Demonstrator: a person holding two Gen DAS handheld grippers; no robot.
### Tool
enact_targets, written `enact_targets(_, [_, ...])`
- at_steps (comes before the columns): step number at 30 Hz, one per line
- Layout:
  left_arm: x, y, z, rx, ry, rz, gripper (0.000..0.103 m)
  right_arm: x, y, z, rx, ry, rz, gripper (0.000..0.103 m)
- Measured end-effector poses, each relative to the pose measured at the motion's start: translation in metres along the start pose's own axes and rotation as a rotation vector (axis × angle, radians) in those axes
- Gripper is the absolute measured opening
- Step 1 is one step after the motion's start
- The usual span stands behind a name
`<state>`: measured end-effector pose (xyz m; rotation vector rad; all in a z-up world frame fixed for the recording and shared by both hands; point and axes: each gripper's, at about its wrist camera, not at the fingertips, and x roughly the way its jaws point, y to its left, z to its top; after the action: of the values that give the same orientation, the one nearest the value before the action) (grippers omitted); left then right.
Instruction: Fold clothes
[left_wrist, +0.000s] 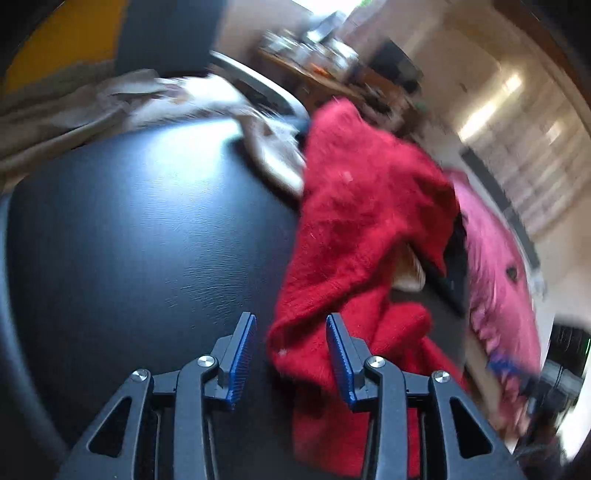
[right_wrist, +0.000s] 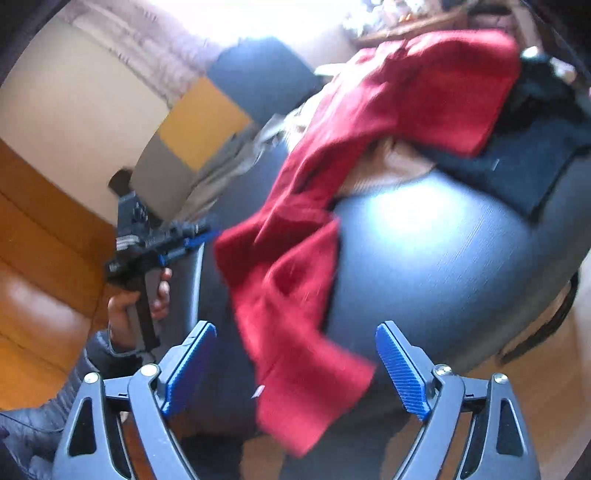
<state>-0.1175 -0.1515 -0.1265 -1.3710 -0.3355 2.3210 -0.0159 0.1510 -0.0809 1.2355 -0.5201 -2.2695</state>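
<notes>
A fuzzy red sweater (left_wrist: 362, 206) lies crumpled across the dark round table (left_wrist: 129, 221), one end trailing over the near edge. My left gripper (left_wrist: 290, 321) is open just above that end; red cloth lies loose between the blue pads (left_wrist: 242, 354) and they do not press on it. In the right wrist view the same sweater (right_wrist: 406, 96) runs from the far right down over the table (right_wrist: 461, 258) edge. My right gripper (right_wrist: 295, 328) stands wide open around the hanging tail, apart from it. A hand (right_wrist: 125, 310) holds the left gripper (right_wrist: 192, 240) at the left.
Beige cloth (left_wrist: 74, 107) is heaped at the table's far left. A pink garment (left_wrist: 495, 258) lies to the right. A dark navy garment (right_wrist: 517, 166) and a beige piece (right_wrist: 388, 162) lie near the sweater. Wooden floor (right_wrist: 37, 288) lies beyond the table; a cluttered wooden shelf (left_wrist: 317, 62) stands behind.
</notes>
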Motion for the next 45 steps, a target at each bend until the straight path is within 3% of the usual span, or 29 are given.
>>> enact_targets(2, [0.015, -0.006, 0.002, 0.070, 0.036, 0.024, 0.040, 0.004, -0.007, 0.019, -0.051, -0.038, -0.087, 0.098])
enact_targets(8, [0.037, -0.010, 0.007, 0.102, 0.048, 0.056, 0.039, 0.025, -0.031, 0.076, -0.218, -0.139, -0.379, 0.102])
enact_targets(9, [0.039, -0.013, 0.008, 0.103, 0.044, 0.069, 0.035, 0.029, -0.038, 0.092, -0.233, -0.171, -0.429, 0.102])
enact_targets(10, [0.041, -0.016, 0.010, 0.104, 0.040, 0.083, 0.016, 0.029, -0.044, 0.104, -0.238, -0.193, -0.458, 0.102])
enact_targets(11, [0.043, -0.018, 0.011, 0.094, 0.039, 0.084, 0.009, 0.029, -0.049, 0.115, -0.241, -0.214, -0.485, 0.102])
enact_targets(12, [0.045, -0.020, 0.012, 0.083, 0.038, 0.085, 0.008, 0.035, -0.055, 0.130, -0.248, -0.233, -0.535, 0.102])
enact_targets(17, [0.010, -0.008, 0.016, -0.109, -0.132, -0.128, 0.007, 0.061, -0.083, 0.198, -0.268, -0.273, -0.733, 0.102])
enact_targets(19, [-0.001, -0.003, 0.016, -0.141, -0.171, -0.142, 0.007, 0.062, -0.093, 0.225, -0.252, -0.319, -0.780, 0.102])
enact_targets(21, [-0.009, 0.001, 0.016, -0.166, -0.196, -0.150, 0.007, 0.066, -0.103, 0.251, -0.238, -0.319, -0.777, 0.102])
enact_targets(24, [-0.008, 0.015, 0.015, -0.255, -0.202, -0.198, 0.007, 0.093, -0.122, 0.278, -0.217, -0.211, -0.754, 0.103])
enact_targets(26, [-0.009, 0.022, 0.010, -0.297, -0.206, -0.195, 0.007, 0.110, -0.142, 0.285, -0.157, -0.118, -0.685, 0.103])
enact_targets(28, [-0.006, 0.024, 0.006, -0.326, -0.199, -0.187, 0.007, 0.110, -0.149, 0.284, -0.099, -0.101, -0.623, 0.097])
enact_targets(29, [-0.004, 0.022, 0.004, -0.334, -0.199, -0.196, 0.007, 0.108, -0.147, 0.283, -0.089, -0.100, -0.605, 0.078])
enact_targets(30, [-0.004, 0.021, 0.002, -0.345, -0.203, -0.201, 0.006, 0.104, -0.142, 0.280, -0.093, -0.102, -0.575, 0.050])
enact_targets(32, [-0.007, 0.019, 0.000, -0.369, -0.221, -0.207, 0.006, 0.103, -0.130, 0.271, -0.114, -0.080, -0.541, 0.022])
enact_targets(38, [-0.046, 0.005, -0.018, -0.375, -0.300, -0.164, 0.005, 0.100, -0.105, 0.225, -0.105, -0.041, -0.441, 0.015])
enact_targets(45, [-0.112, 0.023, -0.077, -0.467, -0.384, -0.124, 0.005, 0.084, -0.043, 0.136, -0.102, 0.032, -0.179, 0.012])
